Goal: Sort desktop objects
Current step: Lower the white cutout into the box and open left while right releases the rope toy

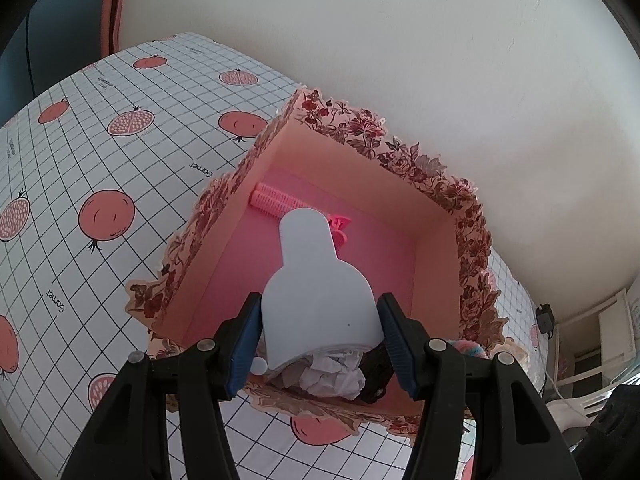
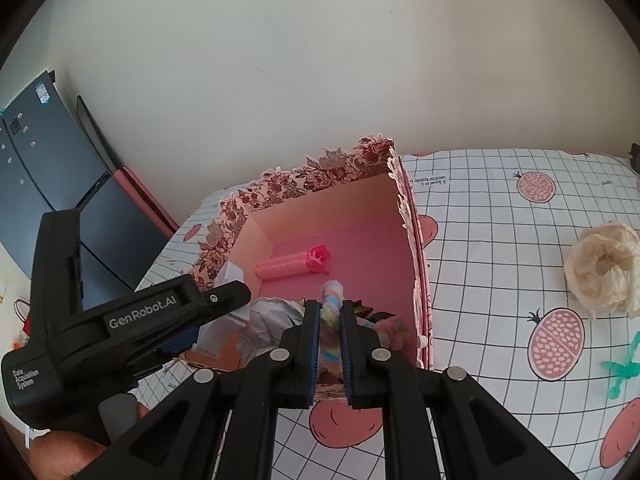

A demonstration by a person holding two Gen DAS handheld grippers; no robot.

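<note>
Scene: a floral-edged pink box sits on a bench covered in a pomegranate-print cloth, both grippers poised over it.
Left gripper: halfway open, its pads pressed on the wide end of a pale blue scoop, which hangs above the box interior.
Right gripper: nearly closed, pinching a pastel fuzzy tie over the near edge of the box.
Already in the box: a pink roller on the floor by the far wall, crumpled paper and a dark item at the near wall.
Still out: a cream netted wad and a teal clip lie on the cloth, well apart from the box on its right side.
Step in hand: by the look of it, dropping two items into the box at once.
Next move: likely needs both grippers to spread their jaws so scoop and tie fall clear inside the walls; the tie is soft and may cling to the ribbed pads.
Afterwards: the wad and clip look to be next.
</note>
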